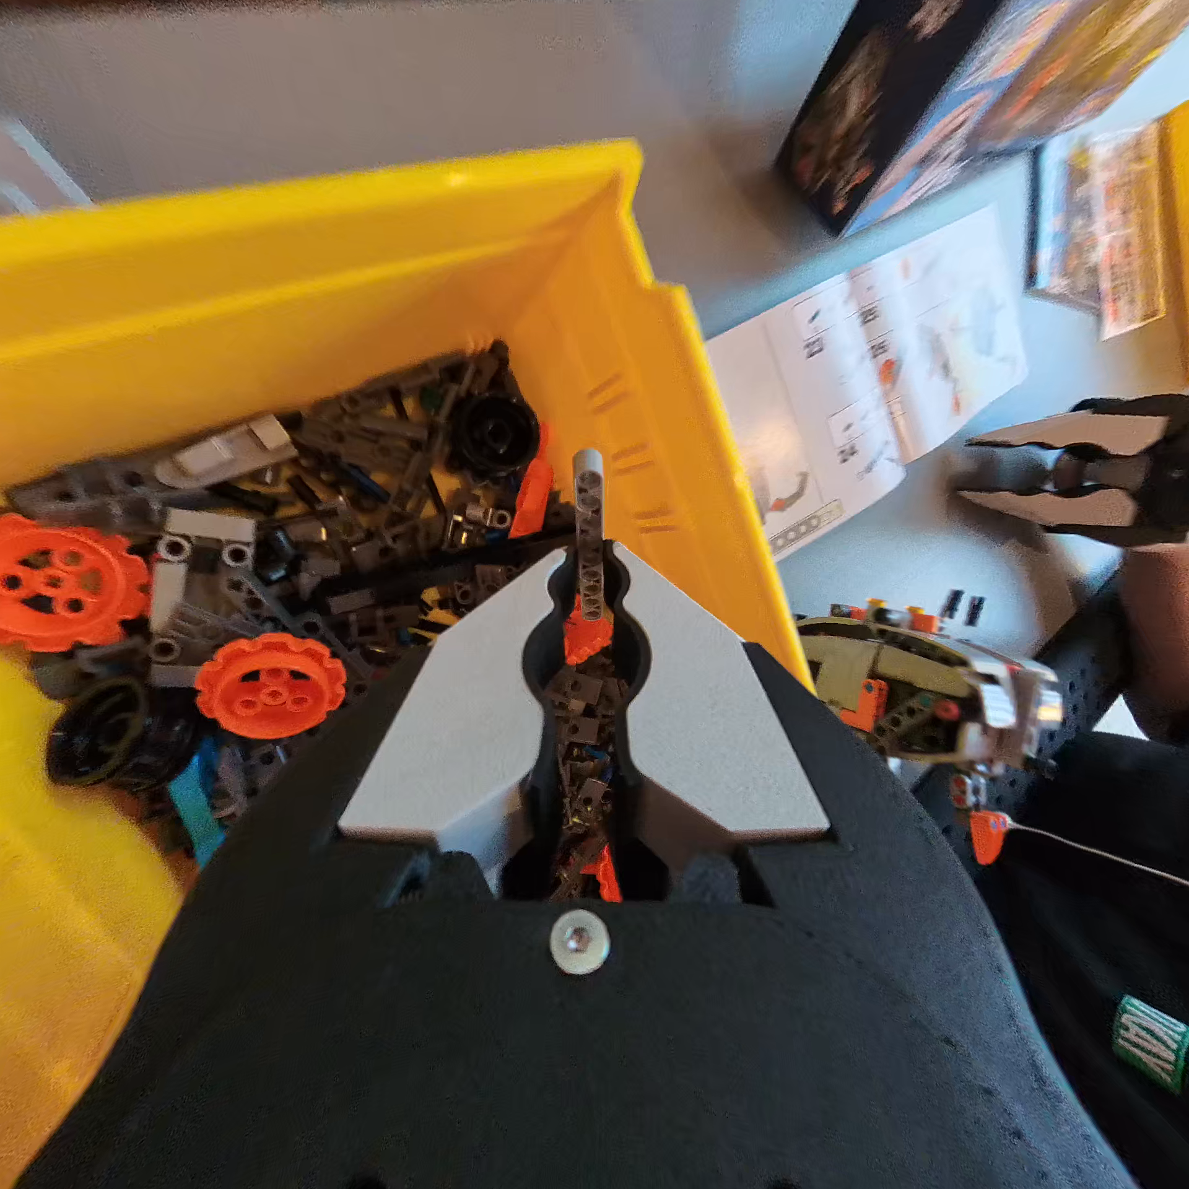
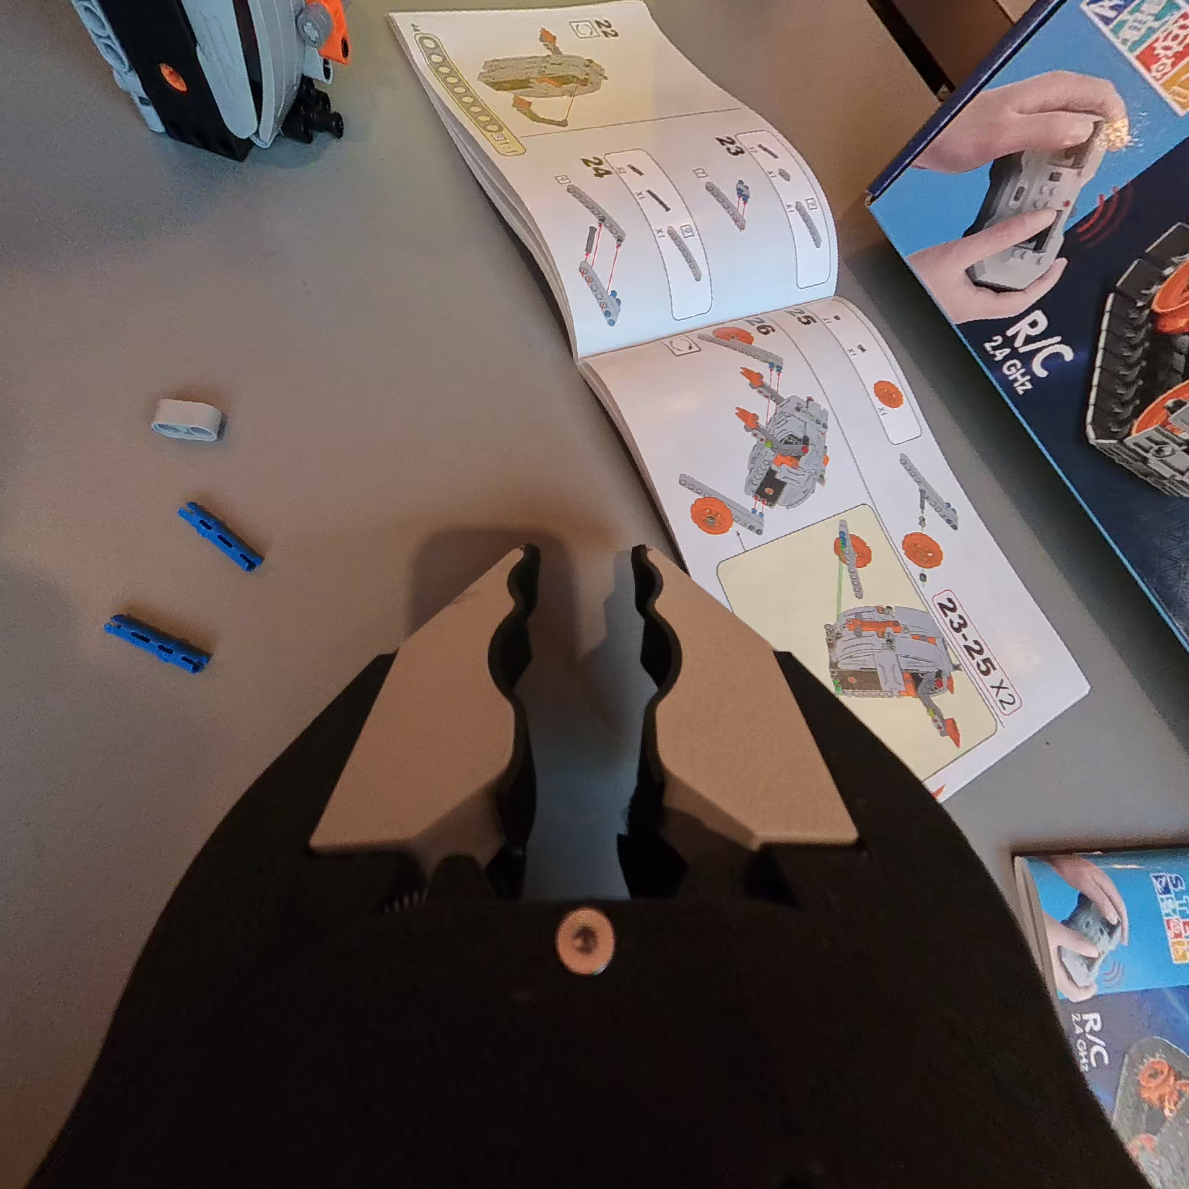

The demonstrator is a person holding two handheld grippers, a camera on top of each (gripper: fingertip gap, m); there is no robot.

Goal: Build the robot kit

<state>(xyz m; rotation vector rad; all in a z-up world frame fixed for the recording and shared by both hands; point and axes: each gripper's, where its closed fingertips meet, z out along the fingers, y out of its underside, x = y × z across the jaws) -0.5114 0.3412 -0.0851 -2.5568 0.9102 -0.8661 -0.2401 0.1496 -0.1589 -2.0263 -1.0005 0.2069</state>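
My left gripper (image 1: 587, 553) pinches a grey holed beam (image 1: 588, 515) above the yellow bin (image 1: 360, 257); right gripper (image 2: 584, 553) hangs released over table (image 2: 322, 322), near booklet (image 2: 643, 225).

Yellow bin (image 1: 334, 270): glossy smooth plastic. Left gripper (image 1: 589, 566) body: rough matt black, shiny metal screw (image 1: 579, 941). Booklet (image 2: 740, 360): paper. Surface (image 2: 322, 322): smooth matt grey.

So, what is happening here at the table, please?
A person works with two handheld grippers. The left gripper is shut on a long grey beam with holes, held above a yellow bin full of building parts. The right gripper is open and holds nothing; it hangs over the grey table beside an open instruction booklet, near two blue pins.
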